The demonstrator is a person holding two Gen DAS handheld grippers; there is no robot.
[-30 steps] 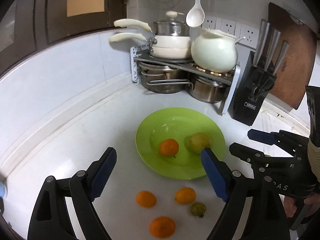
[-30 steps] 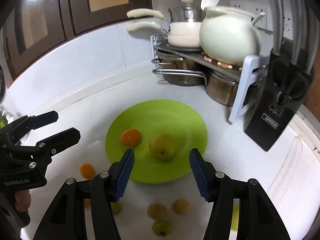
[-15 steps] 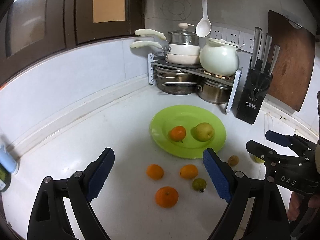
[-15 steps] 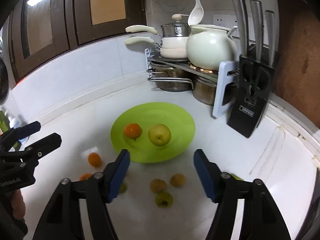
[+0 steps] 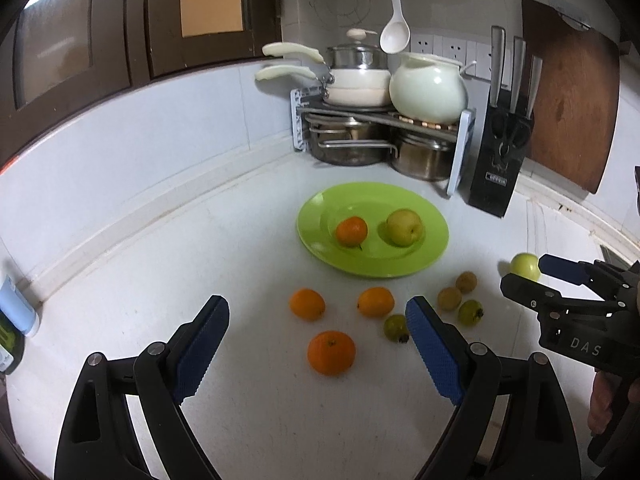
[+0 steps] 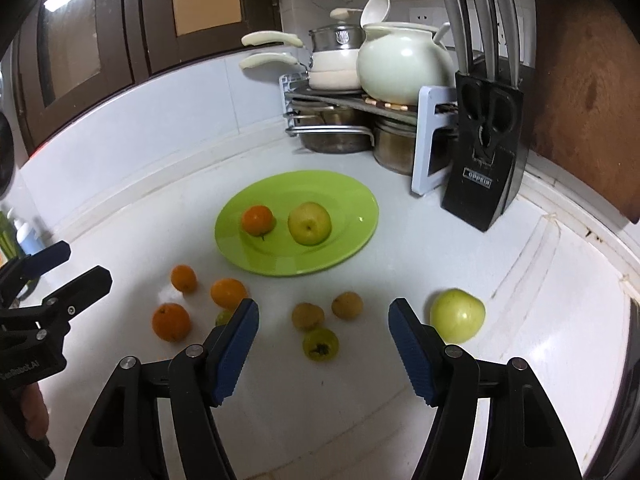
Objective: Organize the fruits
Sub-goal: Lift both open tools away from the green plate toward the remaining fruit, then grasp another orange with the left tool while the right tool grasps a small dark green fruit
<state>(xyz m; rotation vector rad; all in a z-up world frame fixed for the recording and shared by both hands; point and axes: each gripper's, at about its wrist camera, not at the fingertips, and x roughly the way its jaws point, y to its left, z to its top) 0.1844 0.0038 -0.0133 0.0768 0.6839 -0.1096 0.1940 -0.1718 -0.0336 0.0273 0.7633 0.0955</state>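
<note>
A green plate (image 5: 430, 236) (image 6: 352, 204) on the white counter holds an orange (image 5: 351, 231) (image 6: 257, 219) and a yellow-green apple (image 5: 404, 227) (image 6: 309, 223). In front of it lie three oranges (image 5: 331, 352) (image 6: 170, 321), two brown fruits (image 6: 347, 305), small green fruits (image 6: 320, 344) and a green apple (image 6: 457, 314) (image 5: 525, 266). My left gripper (image 5: 318, 338) (image 6: 66, 264) is open and empty above the loose oranges. My right gripper (image 6: 323, 334) (image 5: 522, 270) is open and empty above the small fruits, left of the green apple.
A pot rack (image 5: 380, 120) with pans and a white pot stands in the far corner. A black knife block (image 5: 500, 160) (image 6: 486, 152) and a wooden board (image 5: 572, 108) stand to its right. Bottles (image 5: 16, 312) stand at the left edge.
Both grippers have pulled back and up from the plate. The loose fruits in front of the plate and the green apple have come into view. Both stayed open.
</note>
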